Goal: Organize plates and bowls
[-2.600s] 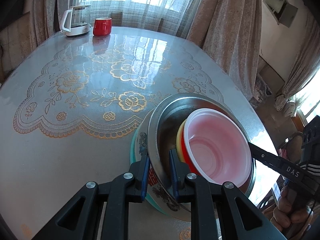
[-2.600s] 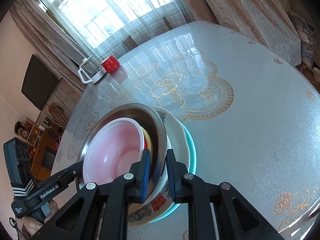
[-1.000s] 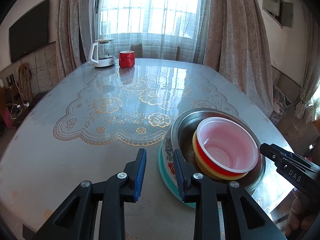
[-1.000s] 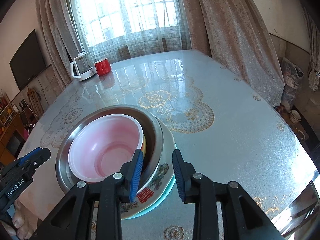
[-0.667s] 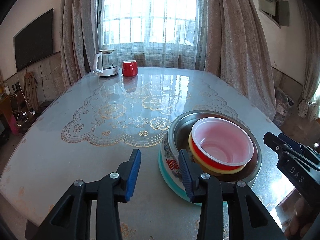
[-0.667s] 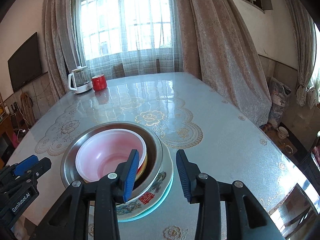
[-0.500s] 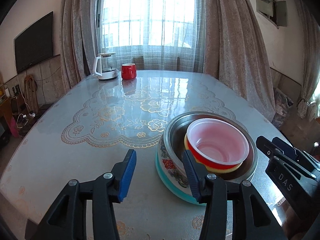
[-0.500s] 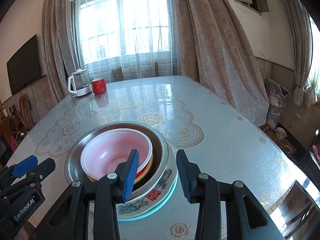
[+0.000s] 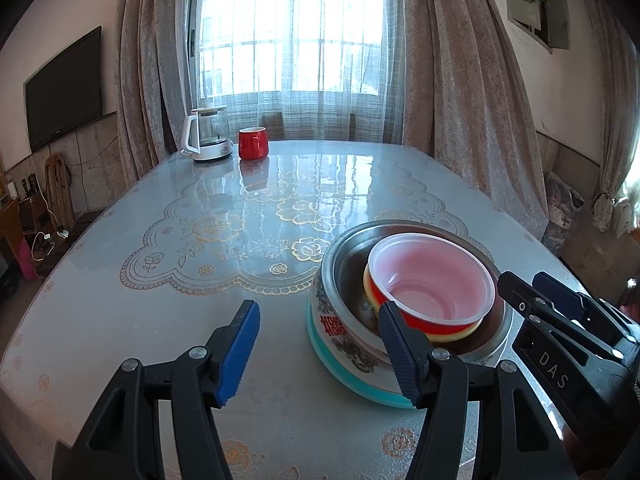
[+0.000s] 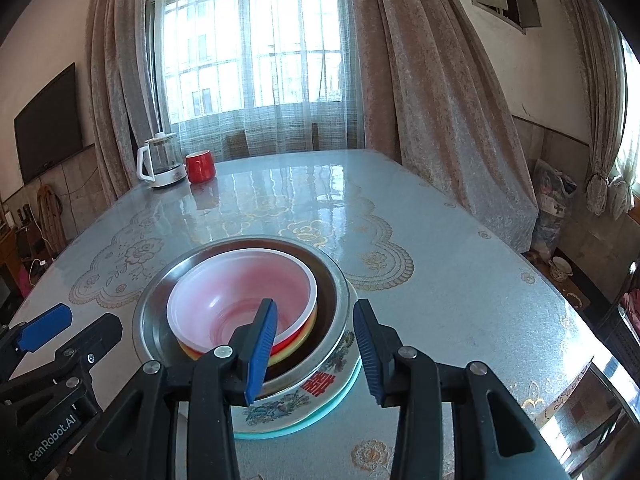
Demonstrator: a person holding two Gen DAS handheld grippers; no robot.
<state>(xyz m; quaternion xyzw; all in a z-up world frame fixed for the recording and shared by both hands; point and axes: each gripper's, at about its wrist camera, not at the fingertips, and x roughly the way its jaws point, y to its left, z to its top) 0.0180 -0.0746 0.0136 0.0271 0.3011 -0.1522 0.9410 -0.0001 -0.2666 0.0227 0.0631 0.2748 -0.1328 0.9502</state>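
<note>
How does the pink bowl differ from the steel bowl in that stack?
The pink bowl is translucent plastic with a white rim; the steel bowl is shiny metal. The pink bowl is narrower and sits on top, over red and yellow bowls; the steel bowl is wider, holds them all, and itself rests in a patterned bowl. Both are round, upright and open upward.

Left wrist view: from just above the near edge of the surface, facing the window, nested bowls close at lower right. Right wrist view: from the same near edge, slightly higher, same heading, bowls close and centred. Shared by both: bowls, kettle, red mug, curtains, and the opposite tool at frame edge.
</note>
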